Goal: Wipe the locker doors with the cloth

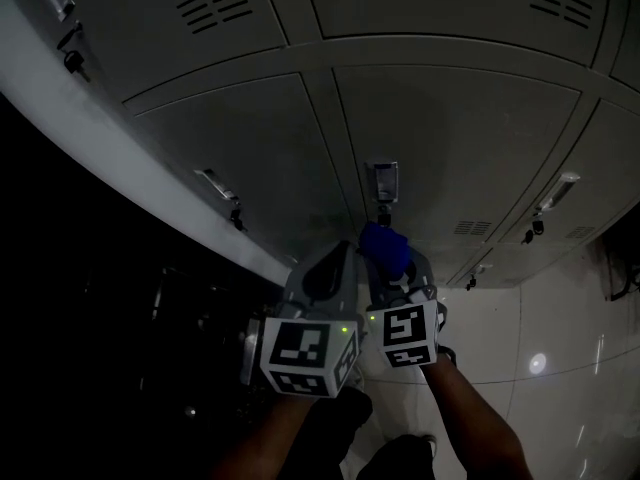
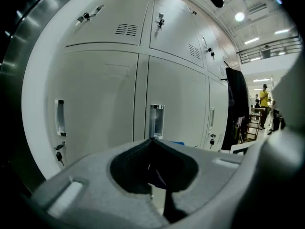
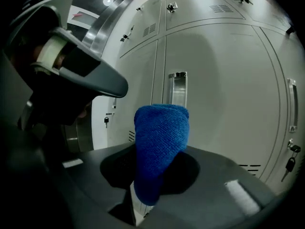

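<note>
**Cloth in the right tool, held up before the lockers**

We hold both tools side by side in front of a bank of grey locker doors (image 1: 250, 158). On the left, the left tool (image 1: 340, 253) points at the doors with its marker cube (image 1: 305, 353) toward us. In its own view the left tool (image 2: 152, 141) has its jaws brought together at the tips with nothing between them. Past the tips stands a door handle (image 2: 157, 120), and a second handle (image 2: 59, 117) with a key (image 2: 59, 156) under it sits on the door further left.

Just beside it, to the right, the right tool (image 1: 392, 260) has its jaws clamped on the blue cloth (image 1: 385, 246). In the right gripper view the right tool (image 3: 157, 149) pinches the cloth (image 3: 159, 128) low down, so that a rounded wad stands up above the jaws. The wad is in front of the middle door, just under its handle (image 3: 177, 87). We cannot tell whether it touches the door. The left tool (image 3: 71, 66) shows in that view's upper left.

Further right, more doors run on, one with a key (image 3: 289, 163) hanging, and pale glossy floor (image 1: 560, 348) lies below them.
</note>
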Demonstrator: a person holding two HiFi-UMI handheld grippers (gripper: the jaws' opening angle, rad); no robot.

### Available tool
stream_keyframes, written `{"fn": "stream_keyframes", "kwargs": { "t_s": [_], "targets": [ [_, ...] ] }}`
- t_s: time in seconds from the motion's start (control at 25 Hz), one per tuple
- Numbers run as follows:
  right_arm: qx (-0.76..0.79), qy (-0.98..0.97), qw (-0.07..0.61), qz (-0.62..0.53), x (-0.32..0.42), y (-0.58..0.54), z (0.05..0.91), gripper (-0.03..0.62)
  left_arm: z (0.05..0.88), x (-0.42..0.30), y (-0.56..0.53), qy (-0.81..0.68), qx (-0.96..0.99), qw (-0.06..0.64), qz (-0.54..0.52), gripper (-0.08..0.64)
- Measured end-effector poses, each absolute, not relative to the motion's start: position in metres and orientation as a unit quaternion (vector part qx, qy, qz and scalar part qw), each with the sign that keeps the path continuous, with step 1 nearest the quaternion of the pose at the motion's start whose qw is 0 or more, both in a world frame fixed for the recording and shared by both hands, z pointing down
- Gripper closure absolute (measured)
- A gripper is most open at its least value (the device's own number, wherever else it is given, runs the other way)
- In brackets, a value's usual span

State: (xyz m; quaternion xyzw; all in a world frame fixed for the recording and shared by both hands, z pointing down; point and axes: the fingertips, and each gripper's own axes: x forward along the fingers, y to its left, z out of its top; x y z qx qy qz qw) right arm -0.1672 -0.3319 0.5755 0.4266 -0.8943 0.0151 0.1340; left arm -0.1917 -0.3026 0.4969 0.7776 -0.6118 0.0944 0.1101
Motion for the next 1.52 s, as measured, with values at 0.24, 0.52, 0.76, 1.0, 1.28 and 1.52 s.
{"fn": "stream_keyframes", "kwargs": {
  "t_s": [0.24, 0.52, 0.76, 1.0, 1.28, 1.52],
  "targets": [
    [0.437, -0.890, 0.128, 0.015, -0.177, -0.344, 0.596, 0.511, 0.514, -0.204, -0.300, -0.615, 0.776, 0.110, 0.088, 0.565],
    [0.446, -0.885, 0.130, 0.016, -0.153, -0.345, 0.599, 0.511, 0.516, -0.183, -0.304, -0.597, 0.791, 0.113, 0.074, 0.565],
    [0.471, -0.870, 0.144, 0.010, -0.104, -0.353, 0.599, 0.512, 0.519, -0.148, -0.309, -0.571, 0.809, 0.117, 0.078, 0.565],
    [0.505, -0.849, 0.156, 0.013, -0.048, -0.361, 0.600, 0.512, 0.517, -0.117, -0.314, -0.547, 0.825, 0.119, 0.079, 0.565],
    [0.546, -0.821, 0.166, 0.025, 0.012, -0.370, 0.599, 0.512, 0.515, -0.091, -0.314, -0.525, 0.838, 0.117, 0.085, 0.565],
    [0.566, -0.806, 0.174, 0.025, 0.046, -0.373, 0.594, 0.512, 0.514, -0.083, -0.313, -0.524, 0.839, 0.115, 0.093, 0.565]
  ]
}}
